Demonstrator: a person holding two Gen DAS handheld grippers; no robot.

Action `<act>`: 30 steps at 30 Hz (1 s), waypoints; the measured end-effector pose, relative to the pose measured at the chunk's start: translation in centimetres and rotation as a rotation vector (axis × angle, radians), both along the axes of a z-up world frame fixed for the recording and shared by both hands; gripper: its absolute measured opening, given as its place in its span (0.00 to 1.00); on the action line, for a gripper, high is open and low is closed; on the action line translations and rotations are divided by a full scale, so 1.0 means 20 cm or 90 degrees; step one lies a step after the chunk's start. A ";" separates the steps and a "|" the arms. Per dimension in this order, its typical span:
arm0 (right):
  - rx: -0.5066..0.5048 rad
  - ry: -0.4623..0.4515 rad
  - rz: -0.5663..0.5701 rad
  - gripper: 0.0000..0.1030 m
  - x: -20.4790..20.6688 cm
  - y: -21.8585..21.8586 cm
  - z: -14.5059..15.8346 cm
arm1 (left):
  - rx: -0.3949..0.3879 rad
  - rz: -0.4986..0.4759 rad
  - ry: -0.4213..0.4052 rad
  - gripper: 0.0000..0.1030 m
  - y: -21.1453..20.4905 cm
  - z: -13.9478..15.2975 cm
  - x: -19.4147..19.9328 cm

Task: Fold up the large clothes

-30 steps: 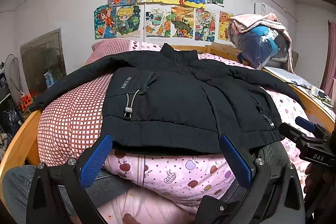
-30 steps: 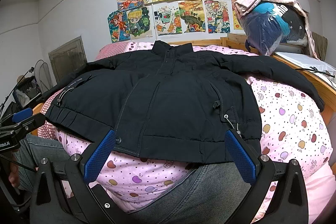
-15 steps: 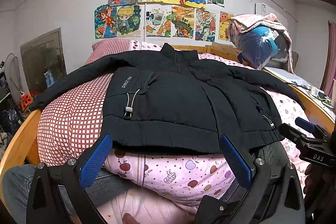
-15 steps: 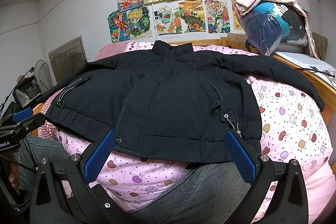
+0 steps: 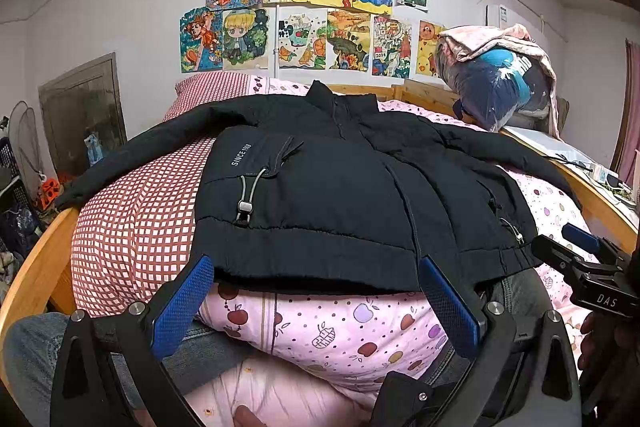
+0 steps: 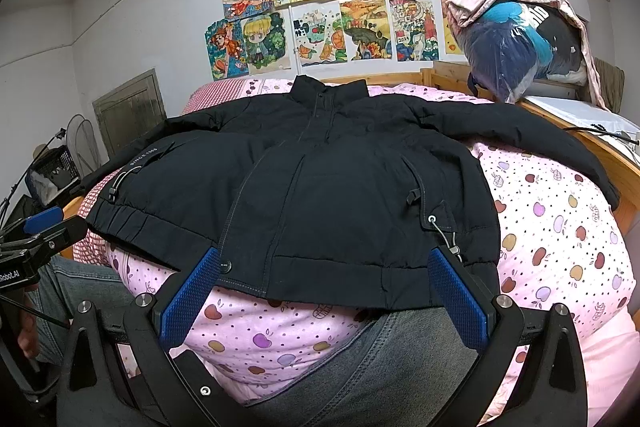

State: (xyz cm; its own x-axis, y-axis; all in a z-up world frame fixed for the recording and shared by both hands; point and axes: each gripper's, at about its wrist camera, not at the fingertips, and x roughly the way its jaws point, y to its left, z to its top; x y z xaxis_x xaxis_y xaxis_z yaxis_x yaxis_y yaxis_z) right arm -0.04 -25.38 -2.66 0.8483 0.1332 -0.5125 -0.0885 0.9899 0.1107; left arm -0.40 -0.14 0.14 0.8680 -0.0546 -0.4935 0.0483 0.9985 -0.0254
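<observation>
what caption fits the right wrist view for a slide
Open right gripper poised at the hem of a black jacket spread flat on a pink quilt.

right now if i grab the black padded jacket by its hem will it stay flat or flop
The black padded jacket will probably flop: it drapes over the bed's curve. Its padding looks bulky, so it should feel light for its size. The spread sleeve will likely drag and trail.

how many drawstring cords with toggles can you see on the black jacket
2. One hangs by the SINCE 1988 print on the black jacket, the left-side drawstring; the other, the right-side drawstring, sits near the hem. More may be hidden.
</observation>
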 end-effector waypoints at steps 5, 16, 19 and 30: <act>0.001 0.001 -0.001 0.99 0.00 -0.01 -0.01 | 0.004 0.004 0.012 1.00 -0.01 -0.02 0.02; 0.002 0.008 -0.015 0.99 0.12 -0.11 -0.04 | 0.017 -0.009 0.078 1.00 -0.01 0.03 0.36; 0.003 -0.012 -0.053 0.99 0.14 -0.21 -0.03 | 0.037 -0.025 0.092 1.00 -0.05 0.09 0.50; 0.133 0.063 -0.253 0.99 0.49 -0.91 -0.09 | 0.002 -0.050 0.104 1.00 -0.39 0.22 1.18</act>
